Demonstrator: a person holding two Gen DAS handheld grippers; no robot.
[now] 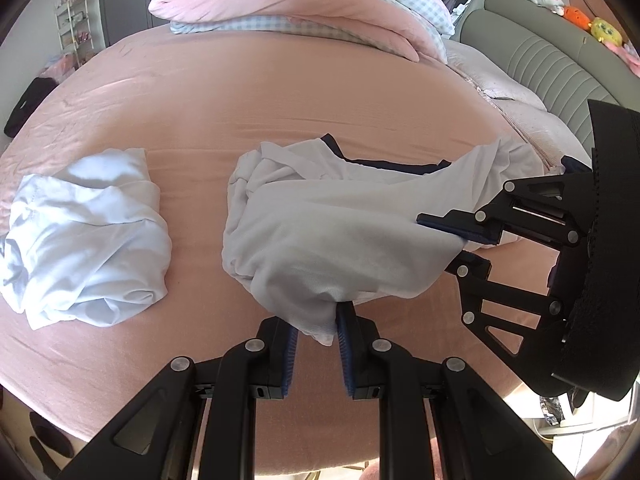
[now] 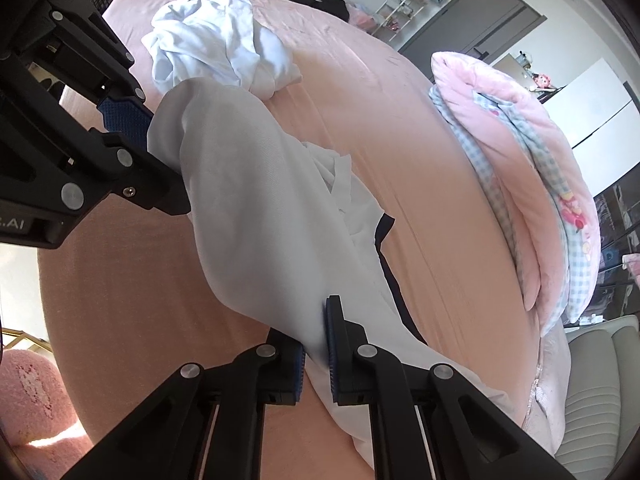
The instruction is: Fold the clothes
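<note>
A white garment with dark navy trim (image 1: 340, 224) lies crumpled on the pink bed sheet (image 1: 280, 96), with its near side lifted. My left gripper (image 1: 318, 320) is shut on a bunched corner of it at the bottom of the left wrist view. My right gripper (image 1: 444, 244) clamps the same garment's edge from the right. In the right wrist view the garment (image 2: 260, 208) stretches as a raised band between my right gripper (image 2: 314, 332), shut on it, and my left gripper (image 2: 160, 156) at upper left. Its far part, with the navy trim, rests on the sheet (image 2: 120, 300).
A second, pale blue-white garment (image 1: 84, 232) (image 2: 224, 40) lies crumpled on the bed to the left. A folded pink and checked quilt (image 1: 300, 8) (image 2: 536, 168) sits at the far end. A grey padded headboard (image 1: 552, 64) borders the right side.
</note>
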